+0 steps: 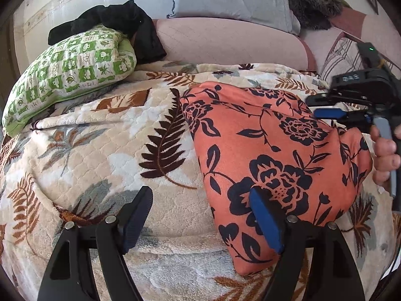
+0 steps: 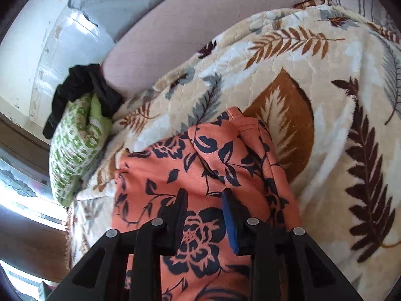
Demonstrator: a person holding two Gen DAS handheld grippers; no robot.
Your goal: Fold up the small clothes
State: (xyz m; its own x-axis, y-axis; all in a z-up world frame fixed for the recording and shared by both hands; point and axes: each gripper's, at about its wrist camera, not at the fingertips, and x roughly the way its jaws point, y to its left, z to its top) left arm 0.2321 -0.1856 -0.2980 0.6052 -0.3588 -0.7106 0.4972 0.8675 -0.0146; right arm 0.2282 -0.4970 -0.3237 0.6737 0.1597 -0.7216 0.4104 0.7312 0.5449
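Cloth [image 1: 273,155], orange with dark flowers, lies on the bed's leaf-print blanket [image 1: 100,135] and is the landmark here; it looks already doubled over into a thick, roughly wedge-shaped bundle, so the fold seems partly made. The left tongs [image 1: 200,223] stand released, spread wide at the cloth's near edge: the blue pad [image 1: 265,223] sits over the fabric, the black finger [image 1: 136,219] over bare blanket to the cloth's left. Nothing is pinched; that straddle suits taking the edge or pressing it flat. The right tongs [image 2: 204,222] hover over the cloth's flowered middle, narrowed but with printed fabric showing plainly in the gap, so I judge them loose, not clamped. From the left wrist view the right tongs reach in at the cloth's far right side, a hand [image 1: 384,155] on the grip. A green pillow [image 1: 67,75] with a black garment [image 1: 110,22] on it lies beyond the cloth to the far left, well apart, probably laundry waiting its turn. Soft plush beneath could let the bundle slide when tugged.
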